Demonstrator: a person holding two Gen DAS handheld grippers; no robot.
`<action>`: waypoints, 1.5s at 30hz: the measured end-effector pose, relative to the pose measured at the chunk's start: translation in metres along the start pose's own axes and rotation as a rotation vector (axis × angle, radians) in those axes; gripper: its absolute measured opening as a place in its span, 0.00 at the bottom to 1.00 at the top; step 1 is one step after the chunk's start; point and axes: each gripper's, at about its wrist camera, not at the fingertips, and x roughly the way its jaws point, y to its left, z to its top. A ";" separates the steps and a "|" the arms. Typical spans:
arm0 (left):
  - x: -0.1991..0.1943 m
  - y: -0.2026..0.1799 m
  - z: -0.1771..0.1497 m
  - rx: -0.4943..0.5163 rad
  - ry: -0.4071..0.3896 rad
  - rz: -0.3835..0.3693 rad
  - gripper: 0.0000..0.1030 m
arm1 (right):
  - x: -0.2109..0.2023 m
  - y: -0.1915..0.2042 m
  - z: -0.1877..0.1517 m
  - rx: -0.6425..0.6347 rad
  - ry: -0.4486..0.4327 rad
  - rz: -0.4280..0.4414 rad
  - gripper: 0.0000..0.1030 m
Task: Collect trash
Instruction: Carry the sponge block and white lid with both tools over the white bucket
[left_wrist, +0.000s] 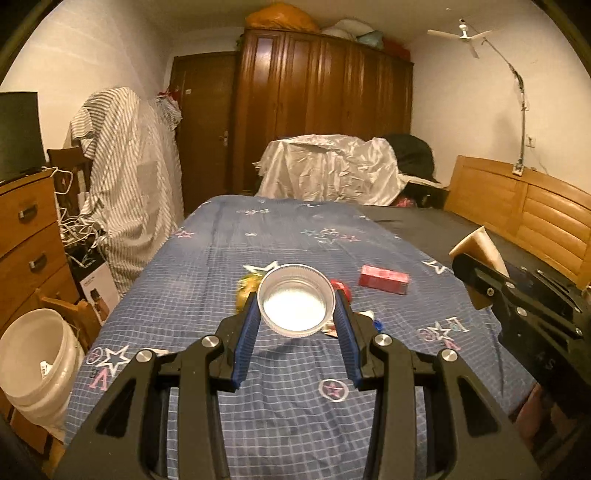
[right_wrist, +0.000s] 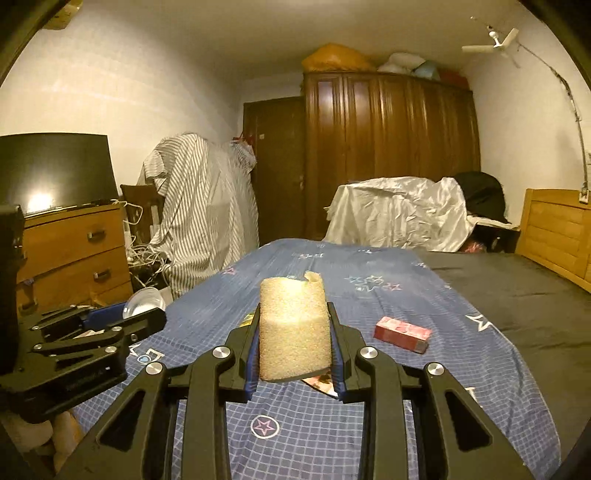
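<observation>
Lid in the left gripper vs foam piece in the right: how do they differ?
The lid is round, shallow, translucent plastic; the foam piece is a tall beige spongy block, bent into a curve. The lid's open side faces the camera; the foam stands upright with a torn top corner. Both are clamped above the bed, lid in the left gripper, foam in the right gripper.

the left gripper (left_wrist: 296, 314) clamps a white plastic lid (left_wrist: 295, 299) above the blue bedsheet (left_wrist: 221, 266). a pink box (left_wrist: 384, 278) lies near.
</observation>
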 end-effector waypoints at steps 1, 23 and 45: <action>-0.001 -0.004 0.001 0.003 -0.004 -0.007 0.37 | -0.005 -0.003 0.000 0.004 -0.003 -0.006 0.30; -0.024 -0.048 -0.010 0.055 -0.035 -0.078 0.37 | -0.060 -0.056 -0.019 0.074 -0.016 -0.060 0.31; -0.032 0.014 -0.005 -0.002 -0.022 0.035 0.37 | -0.016 0.017 0.005 0.010 0.033 0.105 0.31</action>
